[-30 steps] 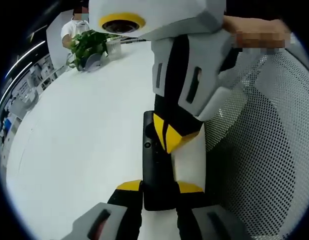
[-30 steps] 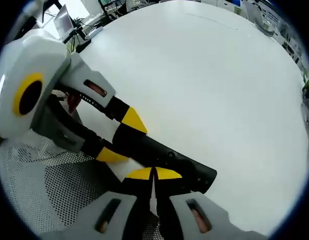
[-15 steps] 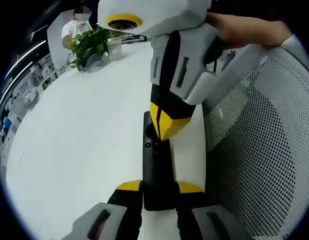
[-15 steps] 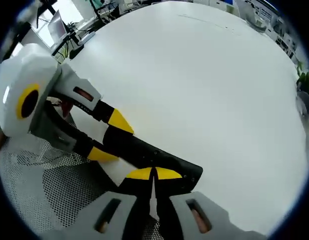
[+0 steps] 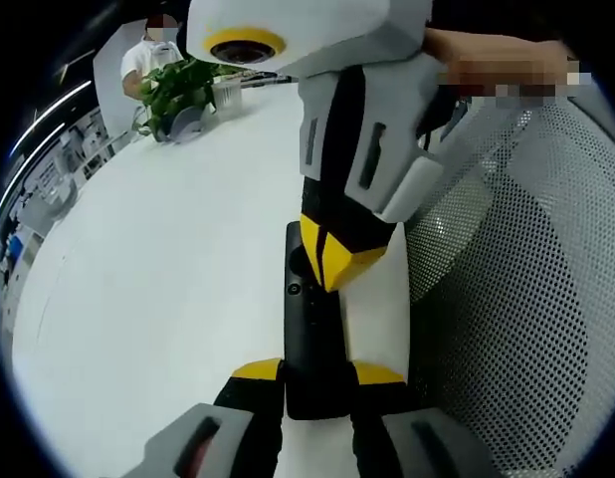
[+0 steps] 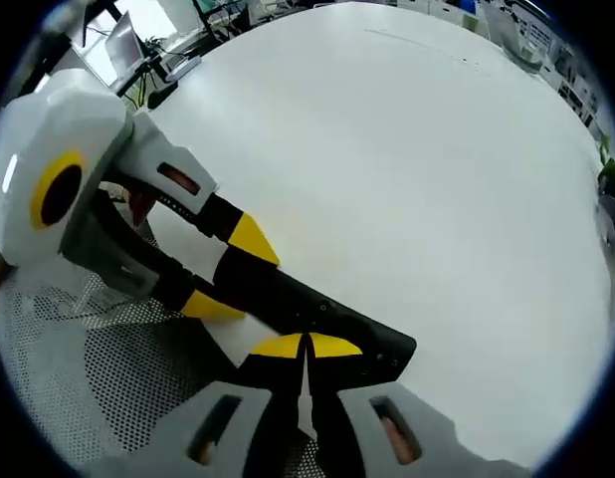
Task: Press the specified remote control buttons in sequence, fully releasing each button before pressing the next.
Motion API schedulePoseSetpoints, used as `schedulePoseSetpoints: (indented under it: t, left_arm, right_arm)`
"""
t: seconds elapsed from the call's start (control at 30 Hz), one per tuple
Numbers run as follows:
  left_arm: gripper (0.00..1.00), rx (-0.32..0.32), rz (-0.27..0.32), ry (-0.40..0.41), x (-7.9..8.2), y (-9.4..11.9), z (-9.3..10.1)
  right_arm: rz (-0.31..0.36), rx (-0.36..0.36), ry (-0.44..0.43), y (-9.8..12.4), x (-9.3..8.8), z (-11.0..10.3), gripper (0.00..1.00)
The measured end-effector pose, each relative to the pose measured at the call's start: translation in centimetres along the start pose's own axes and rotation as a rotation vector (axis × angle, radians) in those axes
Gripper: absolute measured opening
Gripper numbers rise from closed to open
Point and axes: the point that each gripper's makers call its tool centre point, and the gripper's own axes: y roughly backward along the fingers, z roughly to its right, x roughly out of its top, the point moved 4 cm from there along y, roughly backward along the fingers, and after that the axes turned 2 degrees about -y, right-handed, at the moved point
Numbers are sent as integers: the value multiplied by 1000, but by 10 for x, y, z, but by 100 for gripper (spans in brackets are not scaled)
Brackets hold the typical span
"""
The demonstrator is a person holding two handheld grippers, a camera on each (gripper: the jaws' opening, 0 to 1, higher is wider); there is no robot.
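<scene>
A slim black remote (image 5: 309,319) lies lengthwise over the white table (image 5: 158,259), and my left gripper (image 5: 317,371) is shut on its near end, one yellow tip on each side. My right gripper (image 5: 339,264) reaches down from above with its yellow tips shut together, resting on the remote's upper half just beside a small round button. In the right gripper view, my right gripper (image 6: 307,347) has its tips closed against the remote (image 6: 362,337). There the left gripper (image 6: 231,274) comes in from the left, clamping the remote's other end.
A white perforated mesh chair (image 5: 516,299) stands close beside the remote and also appears as the mesh chair (image 6: 79,378). A potted plant (image 5: 178,90) and a seated person are at the table's far edge. Broad bare tabletop (image 6: 417,169) stretches beyond the remote.
The right gripper's tip pulled slightly back along the remote half a second ago and has returned to nearly where it was. The left gripper's hold is unchanged.
</scene>
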Motion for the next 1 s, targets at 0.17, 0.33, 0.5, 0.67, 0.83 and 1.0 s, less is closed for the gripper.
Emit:
schedulePoseSetpoints:
  t: [0.17, 0.33, 0.5, 0.67, 0.83, 1.0]
  left_arm:
    - [25, 3, 2, 4, 0, 0, 0]
    - [25, 5, 3, 5, 1, 0, 1]
    - [25, 8, 4, 6, 1, 0, 1]
    - [25, 7, 8, 1, 1, 0, 1]
    - [26, 8, 7, -7, 1, 0, 0]
    - [27, 11, 5, -11, 1, 0, 0]
  right_arm:
    - [-11, -29, 61, -1, 1, -2, 0]
    - [-1, -23, 46, 0, 1, 0, 0]
    - [4, -28, 51, -1, 3, 0, 0]
    - [20, 0, 3, 0, 2, 3, 0]
    - [25, -8, 12, 0, 3, 0, 0]
    - [35, 11, -2, 1, 4, -2, 0]
